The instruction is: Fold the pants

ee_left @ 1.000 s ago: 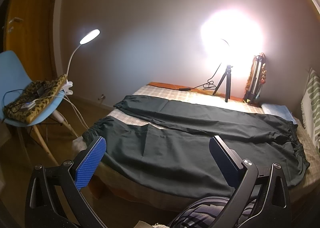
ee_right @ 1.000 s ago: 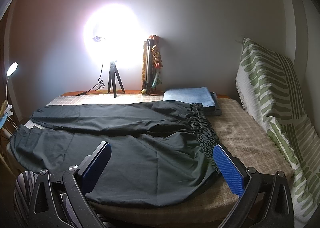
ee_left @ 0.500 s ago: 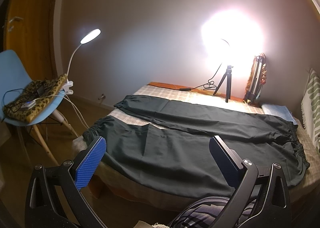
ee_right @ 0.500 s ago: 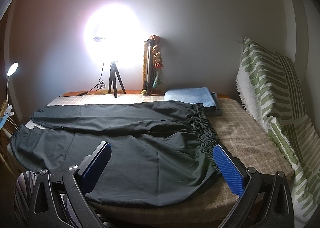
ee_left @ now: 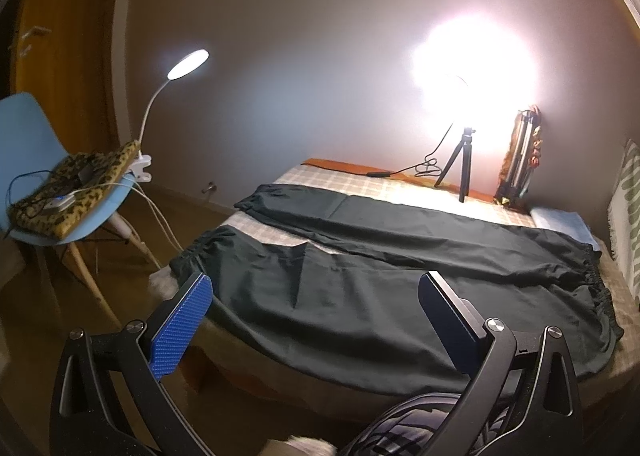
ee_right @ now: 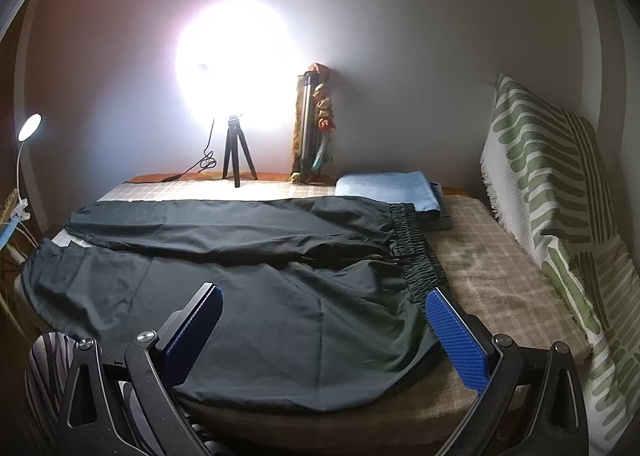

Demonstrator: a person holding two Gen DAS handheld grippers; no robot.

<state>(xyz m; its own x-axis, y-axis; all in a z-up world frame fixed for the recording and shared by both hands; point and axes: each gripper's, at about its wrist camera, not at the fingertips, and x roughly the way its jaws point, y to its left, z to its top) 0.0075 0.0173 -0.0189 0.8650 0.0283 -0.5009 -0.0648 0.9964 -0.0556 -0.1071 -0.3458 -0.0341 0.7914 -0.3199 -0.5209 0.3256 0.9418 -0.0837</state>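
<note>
The dark pants (ee_left: 400,268) lie spread flat across the bed (ee_right: 492,256), both legs stretched side by side toward the left and the gathered elastic waistband (ee_right: 416,252) at the right, the near edge of the cloth hanging a little over the bed's front edge. The left tongs (ee_left: 316,320) are released, their blue pads wide apart, and hang in front of the bed over the near pant leg without touching it; the right tongs (ee_right: 324,324) are likewise spread and empty, hovering just short of the seat and waistband end. Only the left wrist view shows the light blue chair (ee_left: 24,144) standing on the floor beside the bed, with a leopard-print cushion (ee_left: 80,180) and a tangle of cables on its seat, and the whole gooseneck clip lamp (ee_left: 188,64) clamped to it; this view also shows the gathered cuffs (ee_left: 196,252) of the legs at the bed's left end. The right wrist view catches just the lamp's lit head at its left edge, but it alone shows fully the white blanket with green stripes (ee_right: 552,192) draped at the right end of the bed, and the folded light blue cloth (ee_right: 388,188) lying just beyond the waistband. Both views show the bright ring light on a small tripod (ee_right: 238,152) at the far side of the bed against the wall, with a folded tripod (ee_right: 312,124) leaning next to it.
</note>
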